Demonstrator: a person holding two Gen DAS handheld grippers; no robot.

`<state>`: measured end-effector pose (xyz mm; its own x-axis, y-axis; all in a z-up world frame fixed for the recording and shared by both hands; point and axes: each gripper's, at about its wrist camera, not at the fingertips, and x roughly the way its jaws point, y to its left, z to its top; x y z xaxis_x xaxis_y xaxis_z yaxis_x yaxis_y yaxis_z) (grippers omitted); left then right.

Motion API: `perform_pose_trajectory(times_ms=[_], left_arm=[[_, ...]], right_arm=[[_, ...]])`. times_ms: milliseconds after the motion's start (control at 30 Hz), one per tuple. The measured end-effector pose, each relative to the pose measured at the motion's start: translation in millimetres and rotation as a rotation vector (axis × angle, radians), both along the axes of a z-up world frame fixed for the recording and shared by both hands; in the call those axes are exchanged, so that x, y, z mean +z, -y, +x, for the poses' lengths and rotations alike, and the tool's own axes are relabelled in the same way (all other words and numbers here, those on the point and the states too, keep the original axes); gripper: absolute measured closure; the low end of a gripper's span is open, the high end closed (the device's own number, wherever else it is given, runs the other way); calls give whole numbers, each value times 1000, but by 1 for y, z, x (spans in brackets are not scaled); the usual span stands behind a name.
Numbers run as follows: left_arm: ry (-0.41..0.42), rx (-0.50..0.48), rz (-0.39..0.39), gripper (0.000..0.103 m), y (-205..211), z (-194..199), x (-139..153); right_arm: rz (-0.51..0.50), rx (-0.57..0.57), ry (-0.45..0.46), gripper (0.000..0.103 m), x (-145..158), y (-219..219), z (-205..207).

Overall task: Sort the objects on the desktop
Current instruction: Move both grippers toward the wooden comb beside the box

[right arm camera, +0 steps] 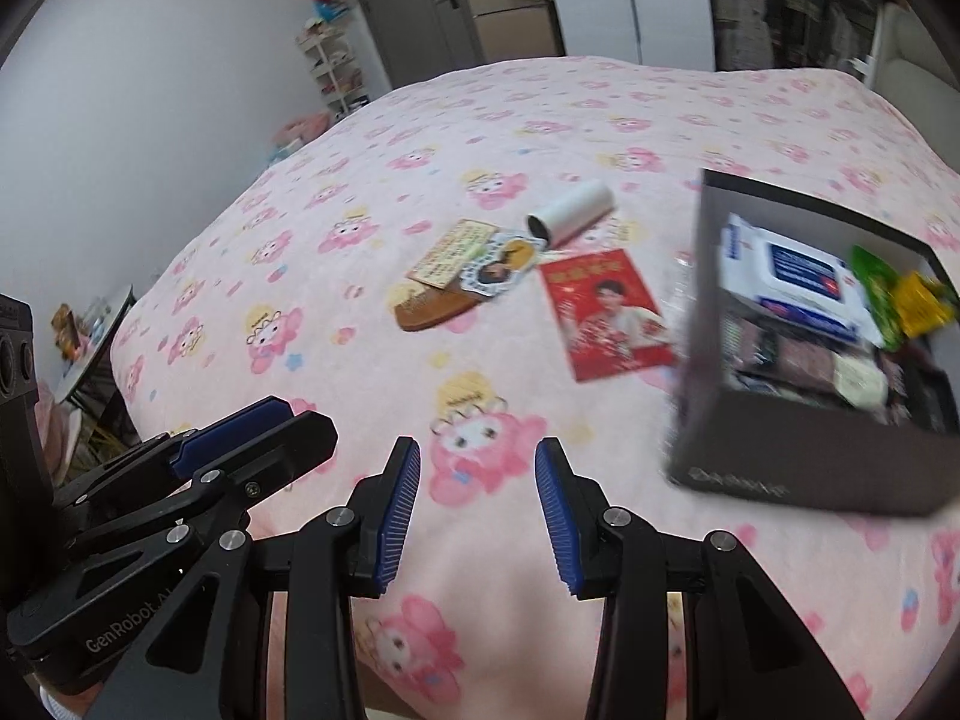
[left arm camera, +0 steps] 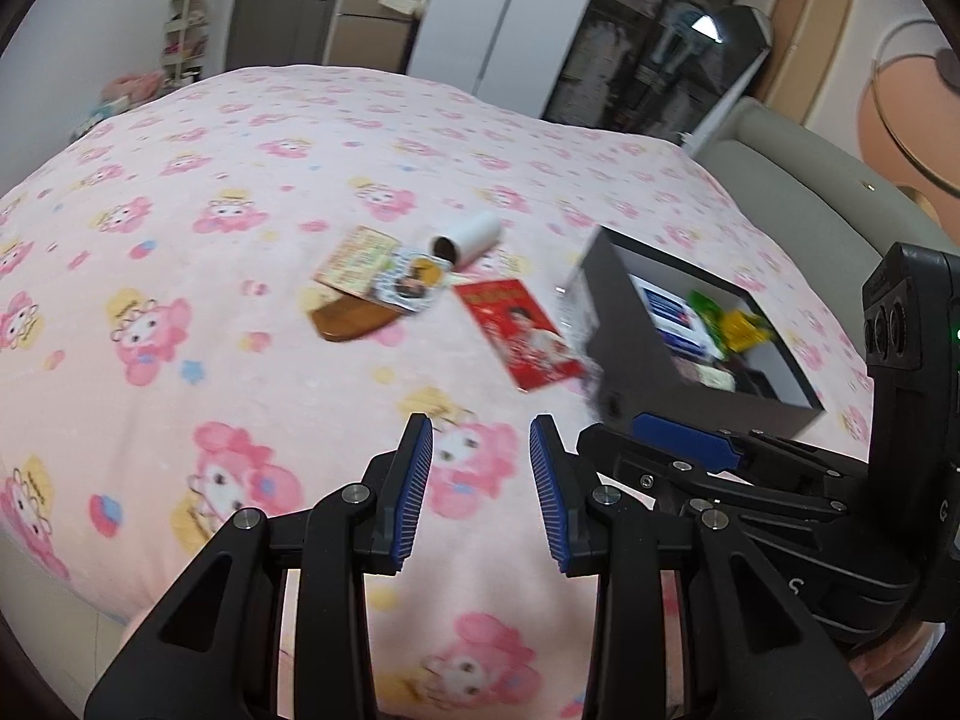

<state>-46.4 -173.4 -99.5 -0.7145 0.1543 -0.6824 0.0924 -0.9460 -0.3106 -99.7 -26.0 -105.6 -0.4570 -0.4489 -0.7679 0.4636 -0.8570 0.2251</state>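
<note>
Both empty and spread: left claw (left arm camera: 480, 480) and right claw (right arm camera: 477, 498), side by side, low over the pink cartoon-print bed blanket (left arm camera: 210, 240). Still loose mid-bed: white cylindrical roll (right arm camera: 573, 213) on its side, brown wooden comb (right arm camera: 435, 309) partly under a yellow printed card (right arm camera: 450, 252) and a scalloped picture card (right arm camera: 501, 267), flat red photo envelope (right arm camera: 609, 315) just beside the dark open storage box (right arm camera: 798, 462), already part-filled. Probably best to begin with the roll: across its round body, gently, against rolling away. For the flat envelope, better an edge-first pinch, pressing slightly into the soft blanket.
</note>
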Motion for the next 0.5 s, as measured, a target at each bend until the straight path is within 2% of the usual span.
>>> perform_pose_trajectory(times_ms=[233, 367, 500], left_arm=[[6, 63, 11, 69, 40, -33, -12], [14, 90, 16, 69, 57, -65, -23], [56, 127, 34, 69, 72, -101, -45]], right_arm=[[50, 24, -20, 66, -4, 40, -40], [82, 14, -17, 66, -16, 56, -71], [115, 1, -10, 66, -29, 72, -103]])
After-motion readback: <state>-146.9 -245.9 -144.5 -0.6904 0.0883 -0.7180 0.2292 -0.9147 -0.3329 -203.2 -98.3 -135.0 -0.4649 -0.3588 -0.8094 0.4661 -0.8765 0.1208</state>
